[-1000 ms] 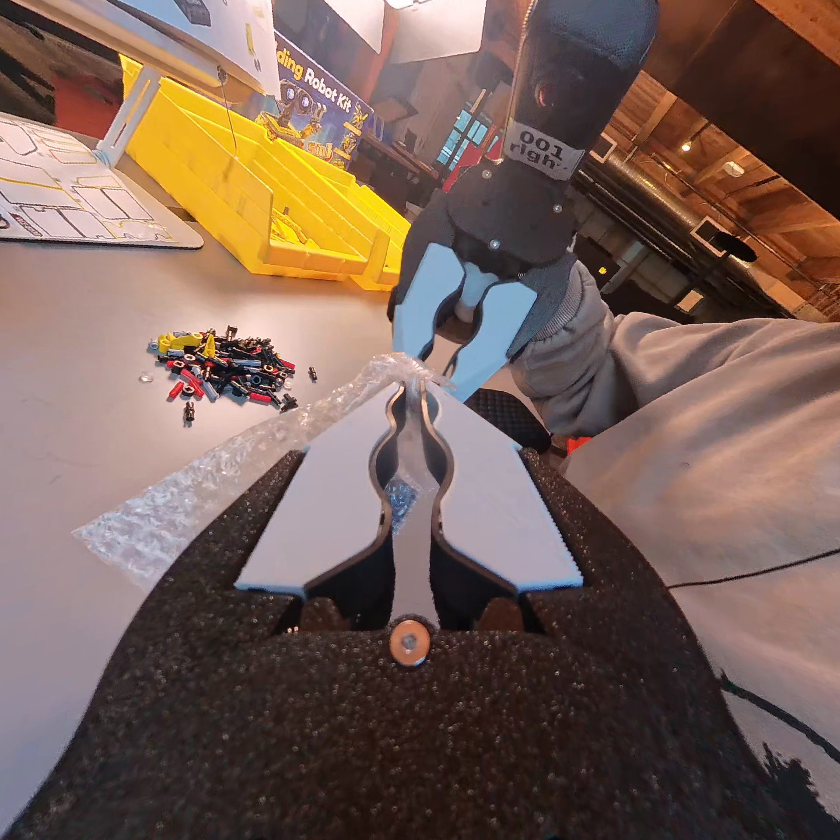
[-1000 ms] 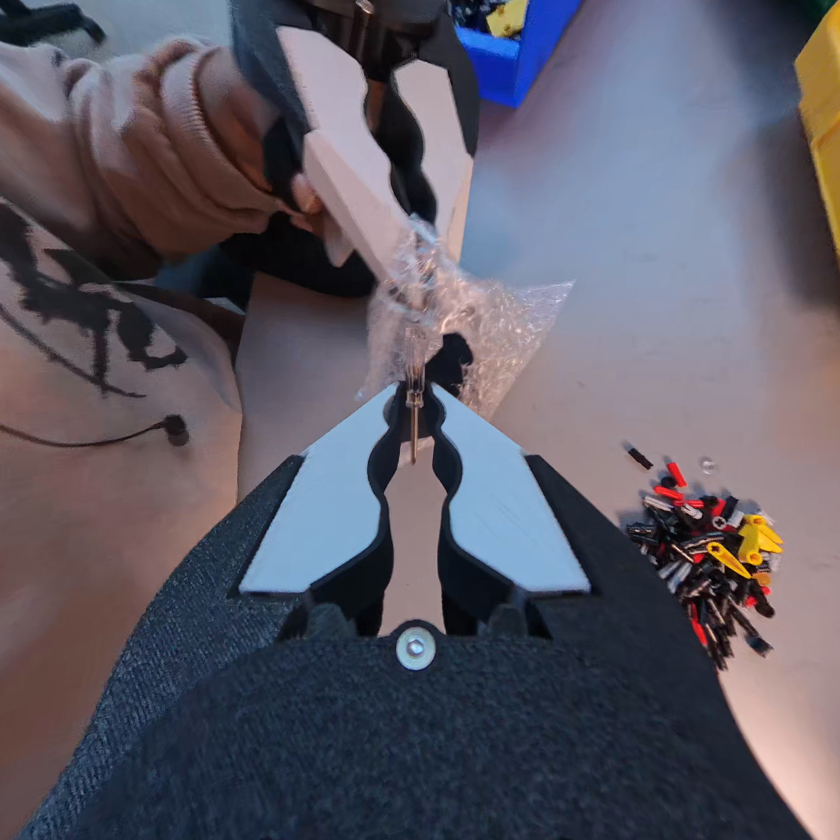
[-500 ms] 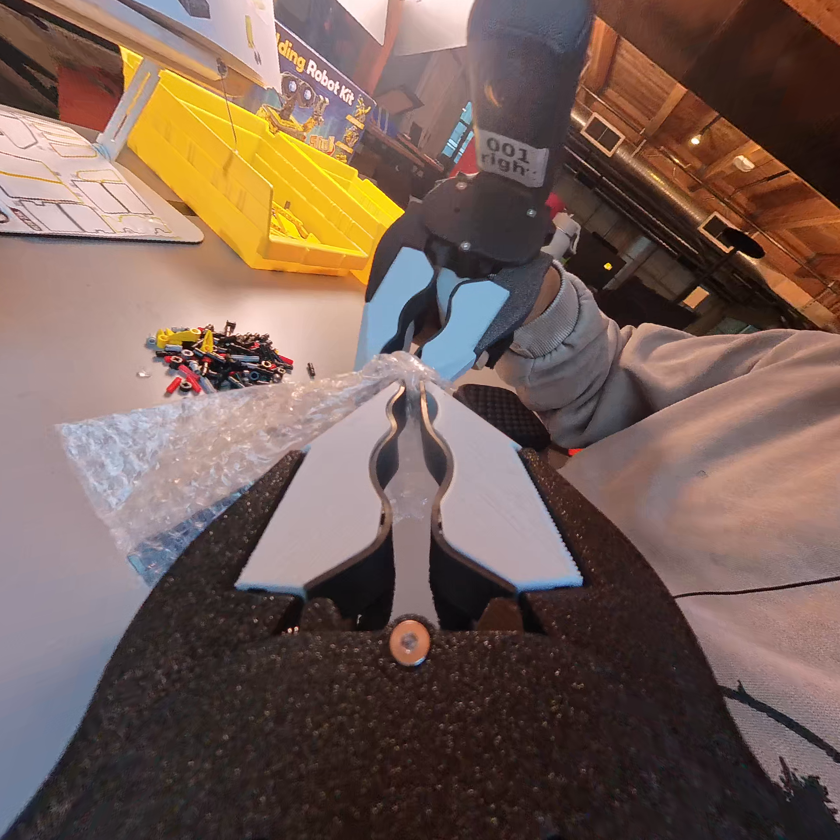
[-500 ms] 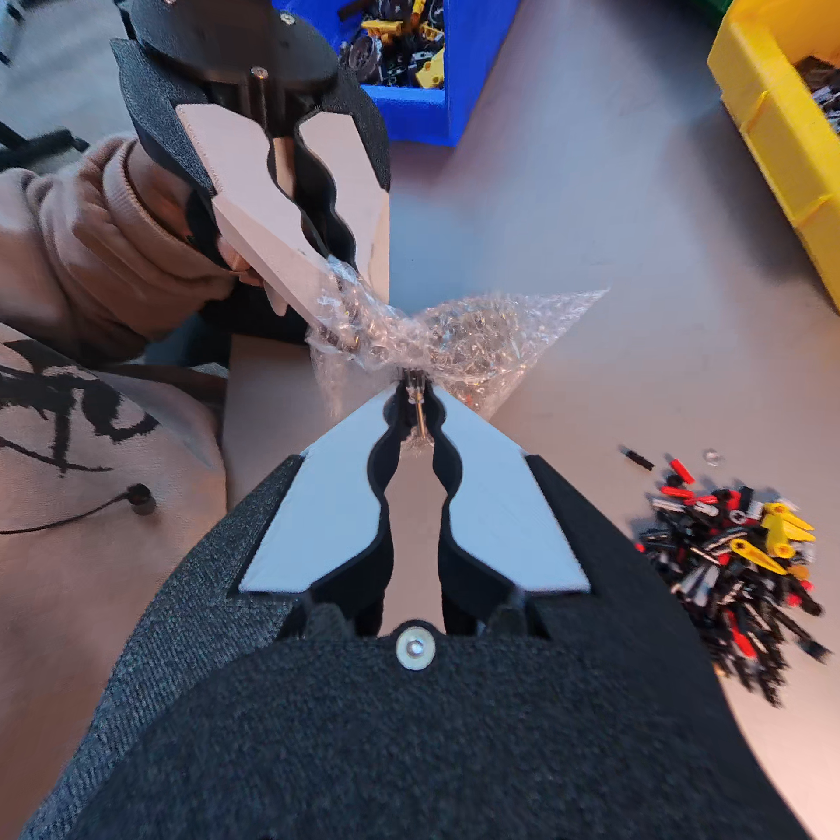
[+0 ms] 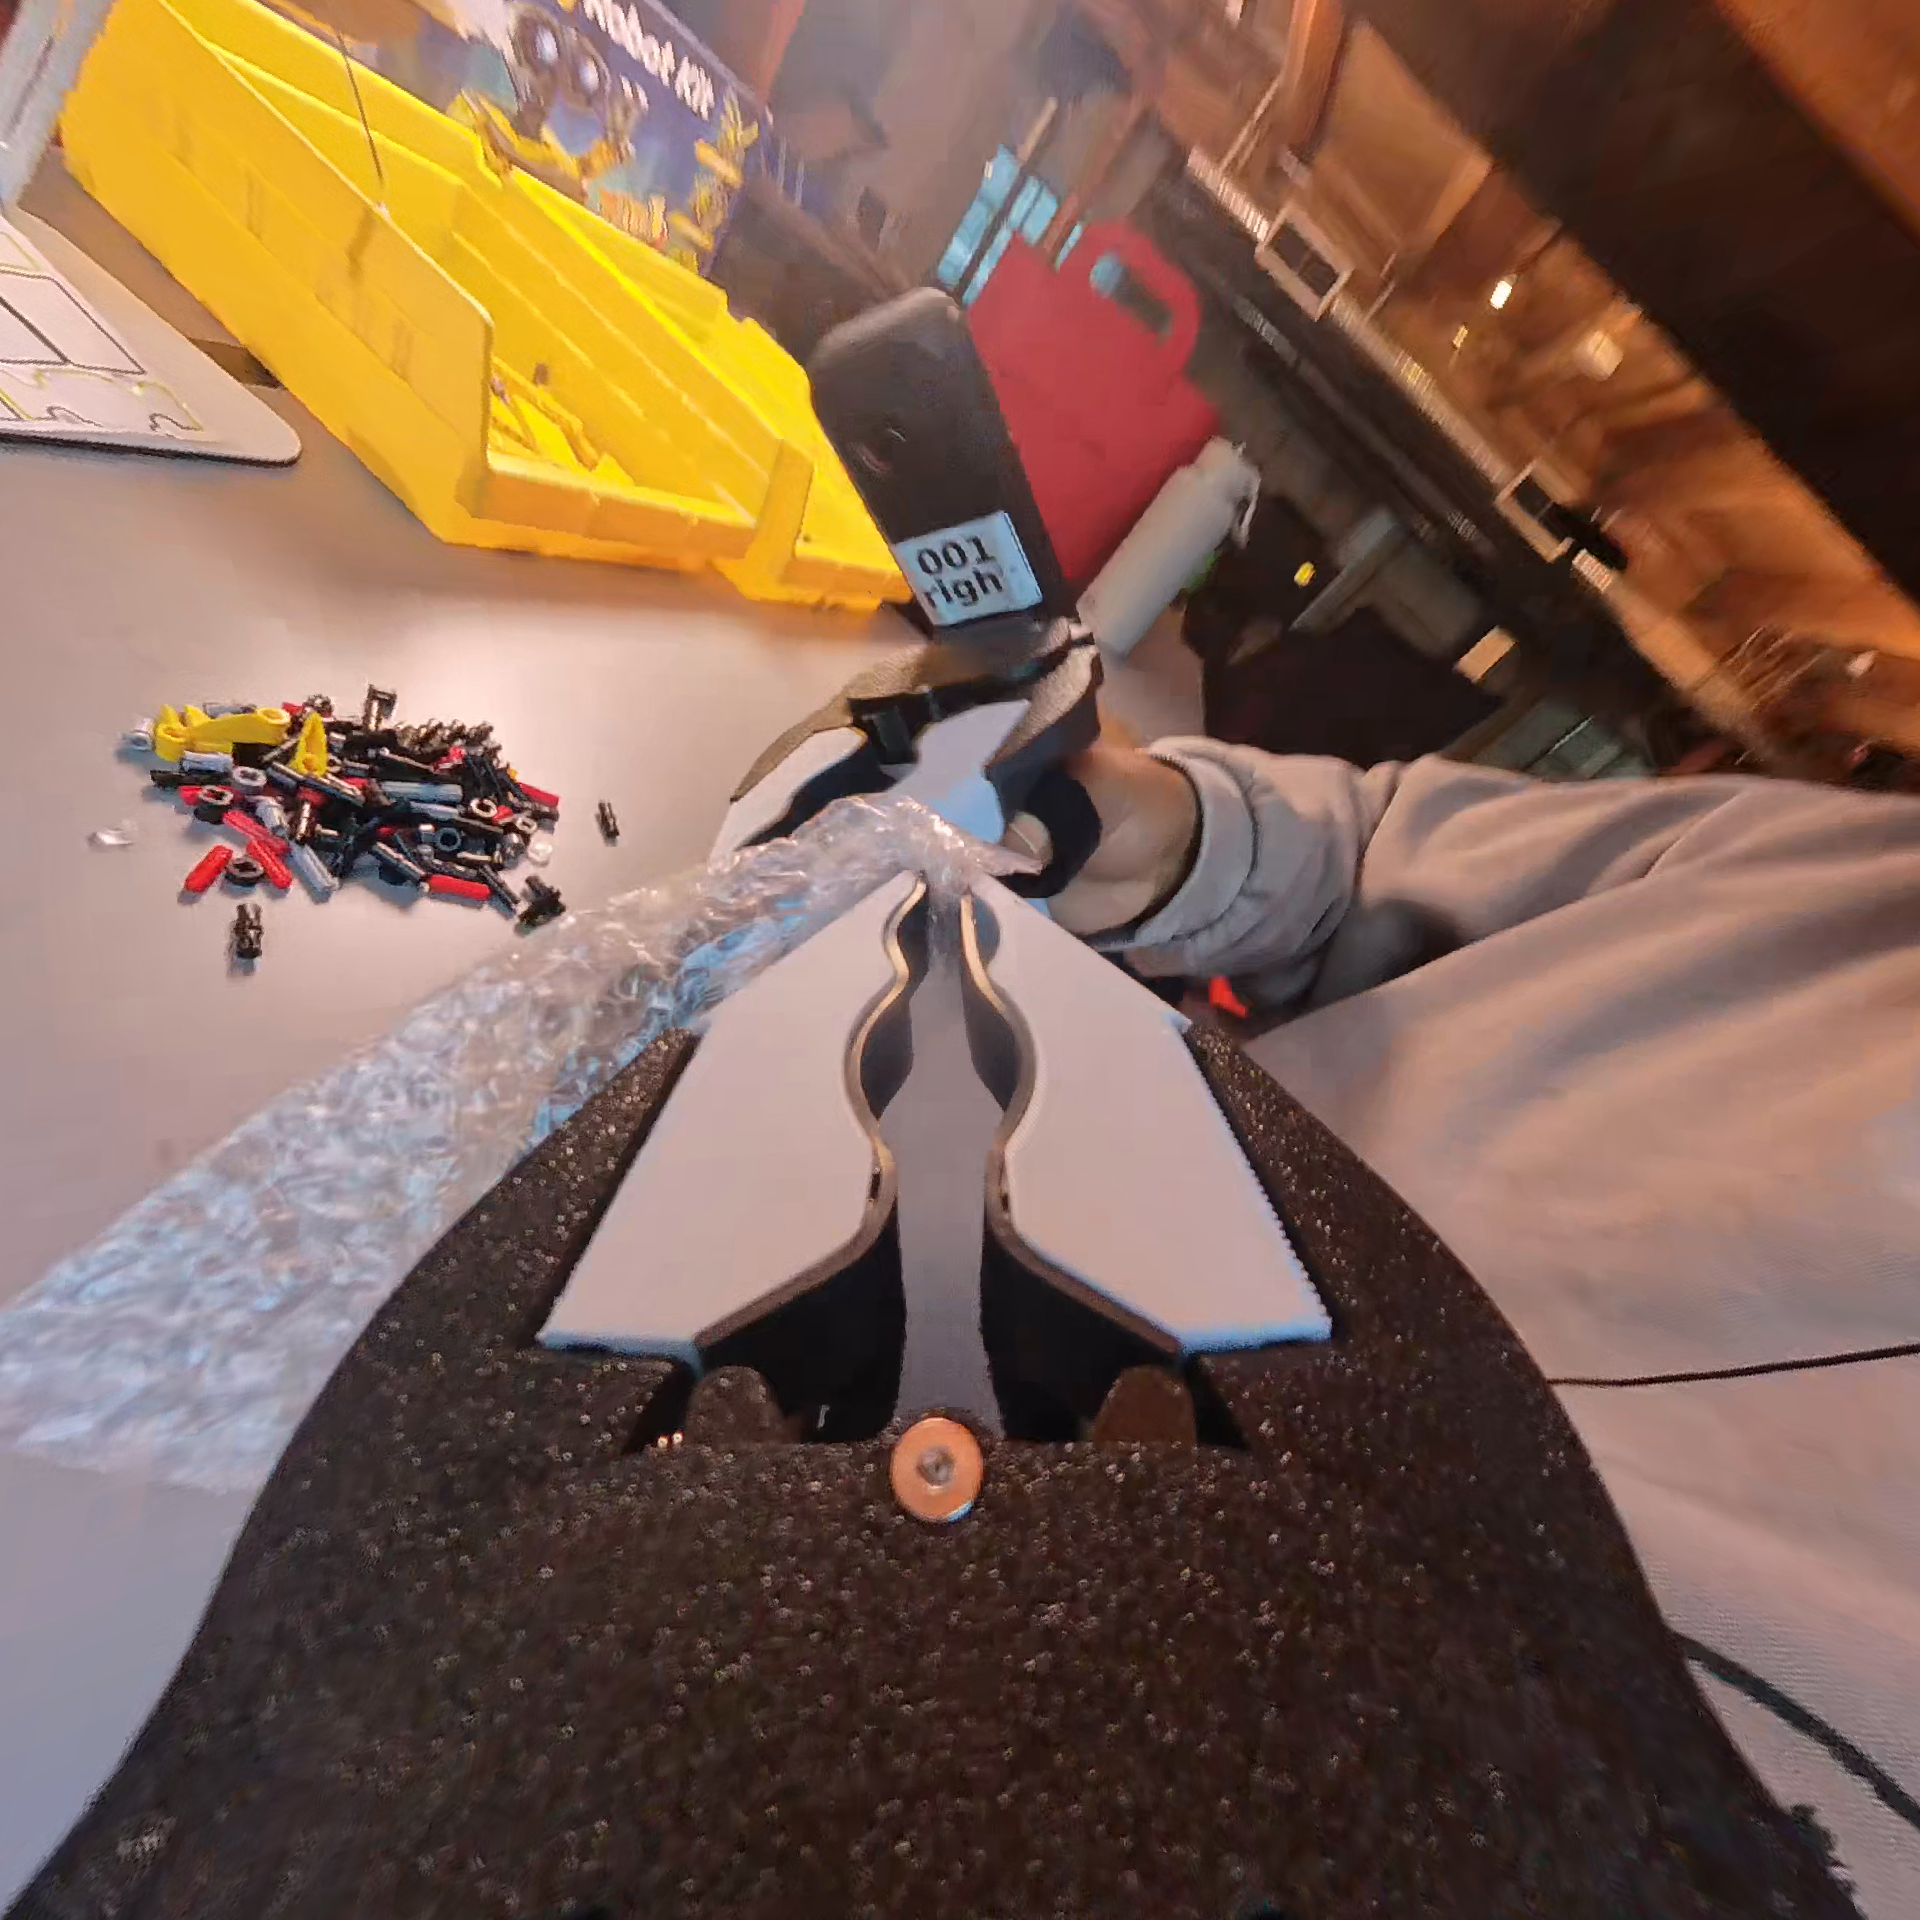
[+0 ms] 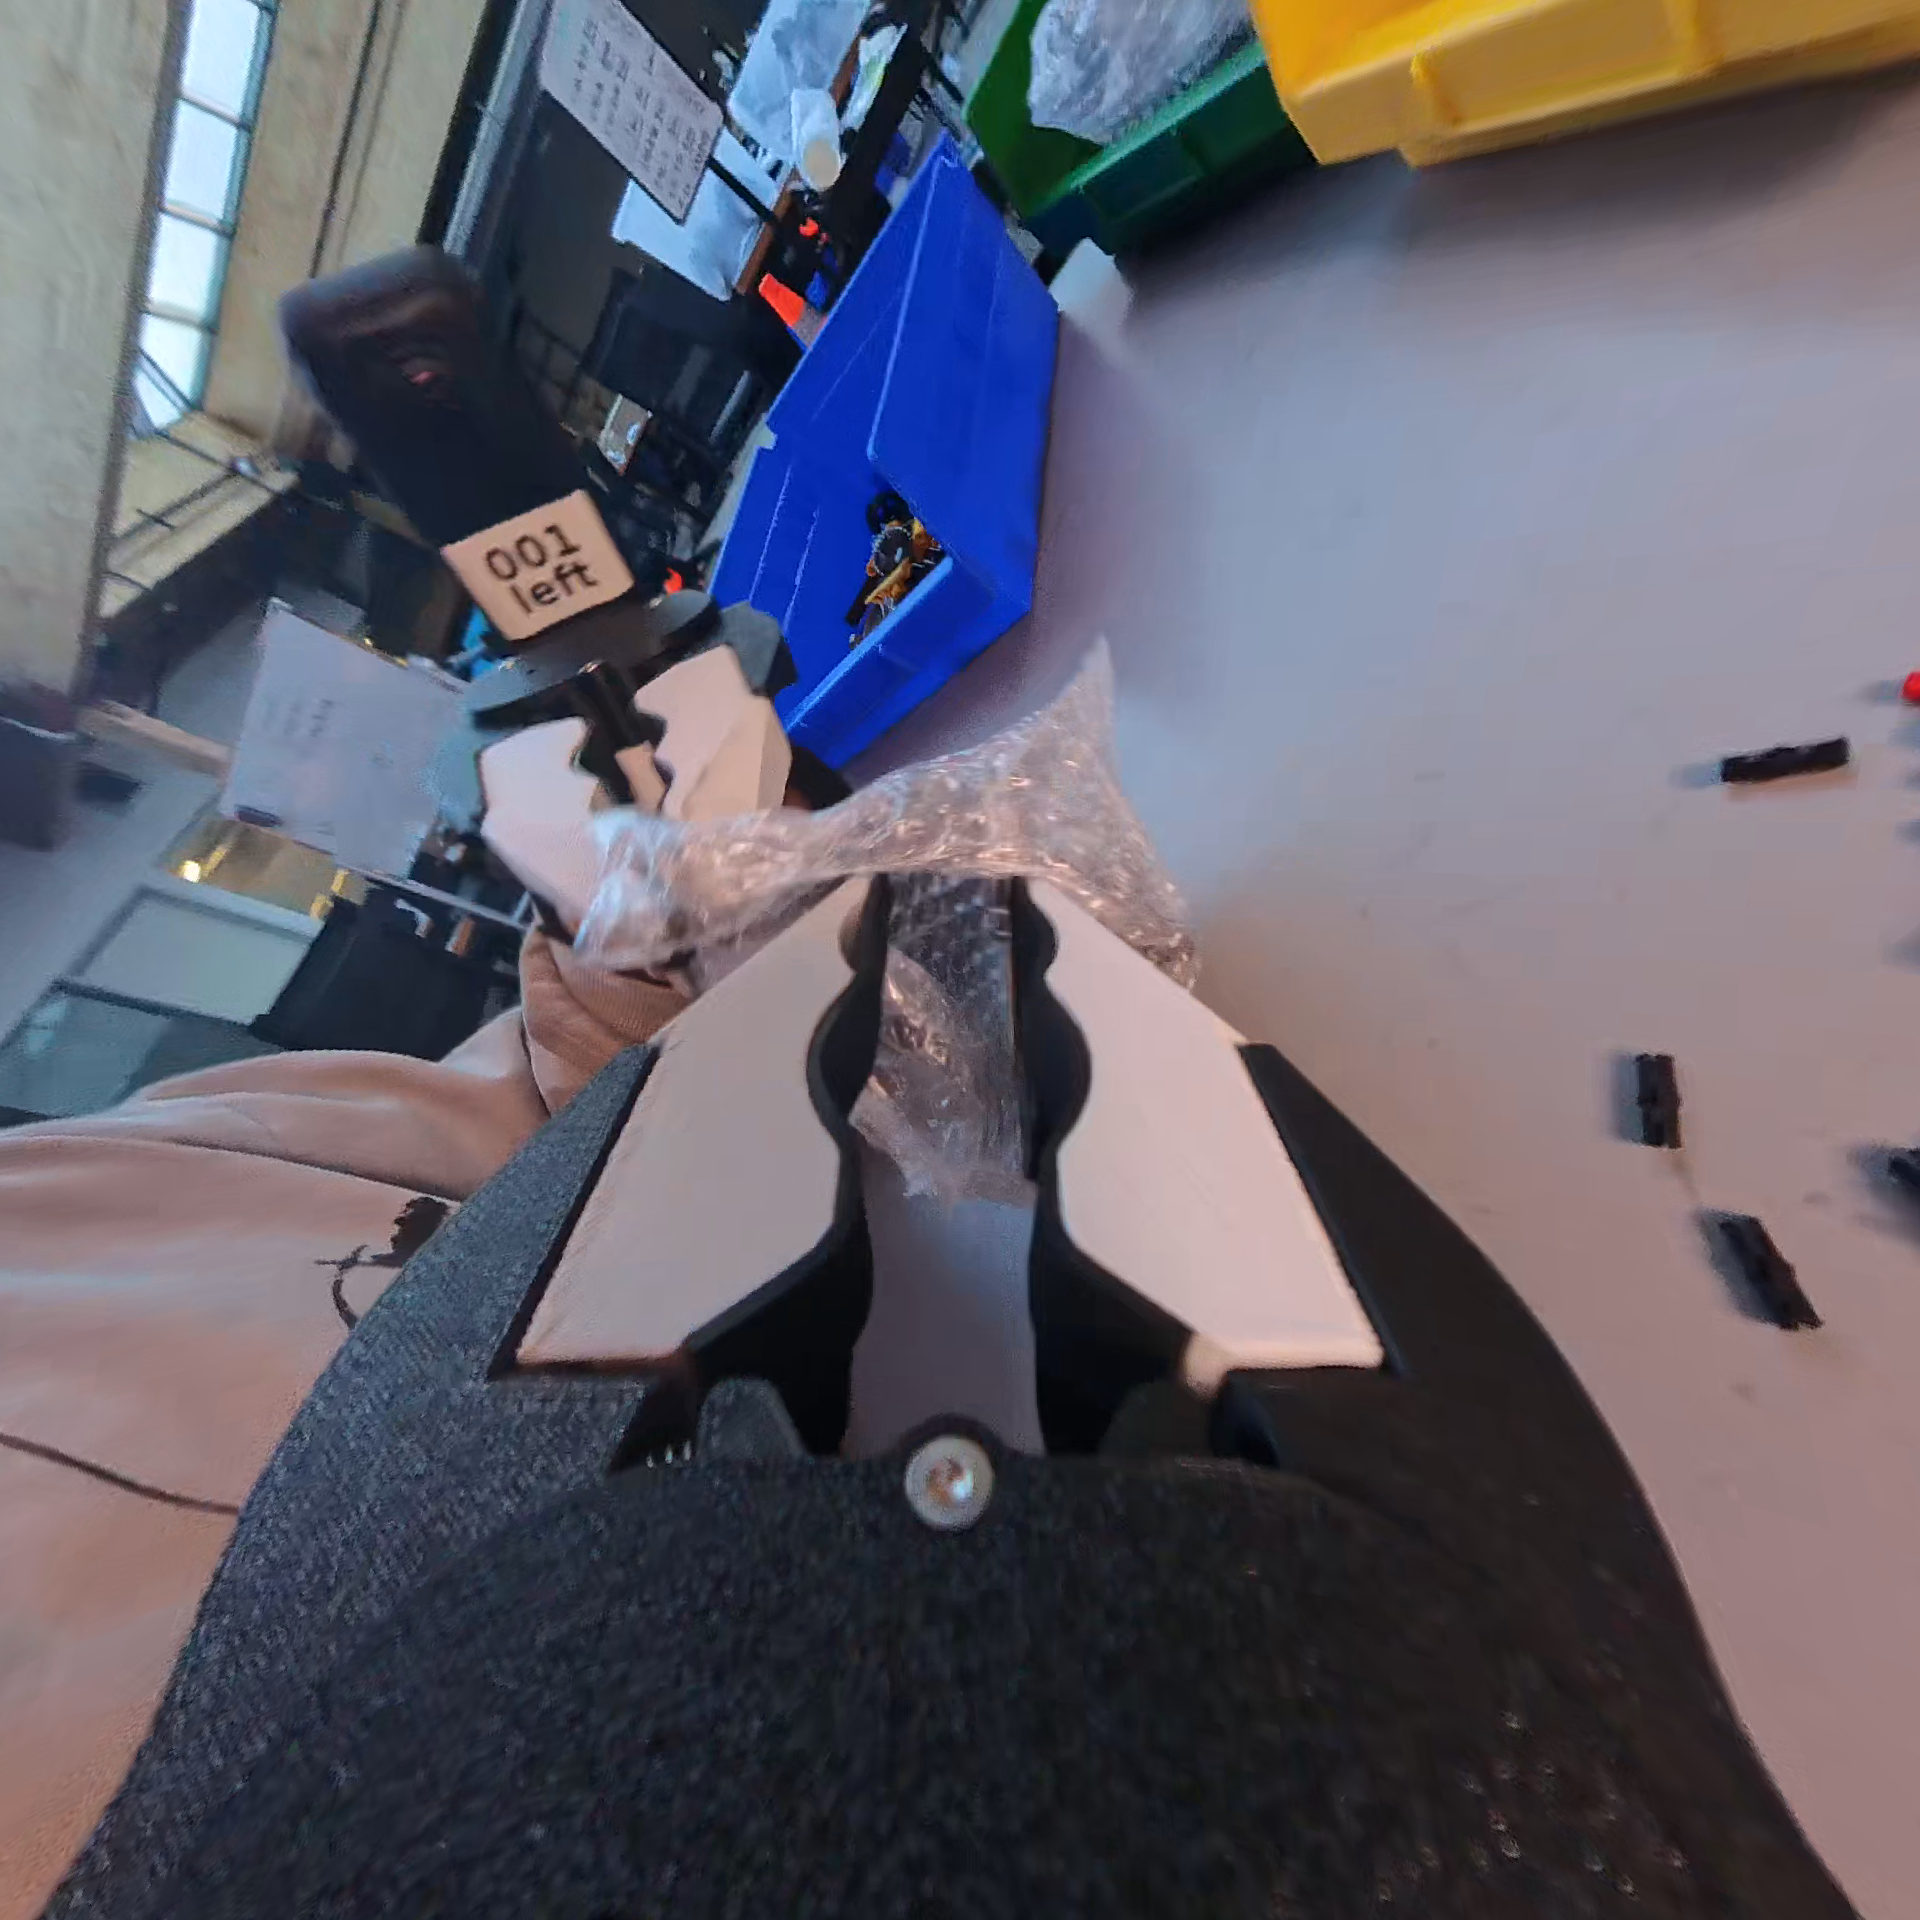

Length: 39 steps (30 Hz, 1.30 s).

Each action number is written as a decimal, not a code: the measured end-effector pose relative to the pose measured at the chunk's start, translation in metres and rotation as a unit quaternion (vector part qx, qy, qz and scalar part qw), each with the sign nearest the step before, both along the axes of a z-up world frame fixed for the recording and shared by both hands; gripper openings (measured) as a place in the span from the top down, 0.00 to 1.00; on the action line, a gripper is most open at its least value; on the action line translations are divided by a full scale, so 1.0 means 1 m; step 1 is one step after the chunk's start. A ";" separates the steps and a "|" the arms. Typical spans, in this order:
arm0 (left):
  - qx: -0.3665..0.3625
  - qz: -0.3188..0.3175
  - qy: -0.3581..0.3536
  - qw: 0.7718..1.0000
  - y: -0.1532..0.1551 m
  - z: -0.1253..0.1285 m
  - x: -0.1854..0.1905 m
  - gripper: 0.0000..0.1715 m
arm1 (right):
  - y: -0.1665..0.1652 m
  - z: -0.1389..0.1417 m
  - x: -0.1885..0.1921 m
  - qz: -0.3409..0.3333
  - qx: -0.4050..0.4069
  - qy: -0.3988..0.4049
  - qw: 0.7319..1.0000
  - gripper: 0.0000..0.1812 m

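My left gripper point(image 5: 940, 883) is shut on one end of a clear bubble-plastic bag point(image 5: 468, 1049) that trails down to the left over the grey table point(image 5: 520, 665). My right gripper point(image 6: 945, 894) has its jaws parted, and the crumpled bag point(image 6: 935, 831) lies loosely between its fingers. The two grippers meet tip to tip at the bag. The left gripper also shows in the right wrist view point(image 6: 644, 790), and the right gripper in the left wrist view point(image 5: 914, 769). A pile of small black, red and yellow parts point(image 5: 332, 800) lies on the table to the left.
Yellow bins point(image 5: 468, 343) stand at the back of the table, with a white printed mat point(image 5: 94, 395) beside them. A blue bin point(image 6: 914, 499) holding parts, a green bin point(image 6: 1143, 156) and a yellow bin point(image 6: 1558, 73) show in the right wrist view. Loose black pins point(image 6: 1652, 1096) lie to the right. A person's sleeve point(image 5: 1403, 883) is close by. The tips of one gripper are about 5 cm away from the tips of the other.
My right gripper's jaws have parted around the bag and it has dropped lower and tilted. My left gripper keeps its hold, and the bag now stretches out to its lower left.
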<state>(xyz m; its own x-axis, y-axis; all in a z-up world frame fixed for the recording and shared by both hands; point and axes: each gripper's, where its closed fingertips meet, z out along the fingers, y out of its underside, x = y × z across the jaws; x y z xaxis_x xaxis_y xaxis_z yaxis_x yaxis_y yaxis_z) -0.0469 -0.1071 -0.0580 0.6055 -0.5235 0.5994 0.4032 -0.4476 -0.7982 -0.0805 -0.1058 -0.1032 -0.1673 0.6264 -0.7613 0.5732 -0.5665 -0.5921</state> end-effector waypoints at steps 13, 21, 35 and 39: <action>0.016 0.033 -0.111 0.993 -0.001 0.013 -0.042 0.98 | 0.003 0.045 0.037 0.078 0.244 0.121 0.959 0.69; 0.006 0.008 -0.130 0.991 0.001 0.013 -0.035 0.98 | -0.013 0.002 0.025 0.124 0.544 0.150 0.816 0.70; 0.036 0.076 -0.048 0.995 -0.006 0.011 -0.059 0.99 | 0.050 0.072 -0.003 0.062 0.299 0.224 0.926 0.79; 0.042 0.068 -0.064 0.995 -0.007 0.010 -0.060 0.99 | 0.199 0.003 -0.066 -0.084 0.433 0.050 0.896 0.78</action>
<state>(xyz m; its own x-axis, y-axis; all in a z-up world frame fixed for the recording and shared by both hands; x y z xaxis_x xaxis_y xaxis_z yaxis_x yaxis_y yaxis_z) -0.1069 -0.1142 -0.0478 0.5951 -0.4936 0.6342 0.5566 -0.3160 -0.7683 -0.1464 0.0936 -0.1004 -0.0560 0.9978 0.0360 0.4417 0.0571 -0.8954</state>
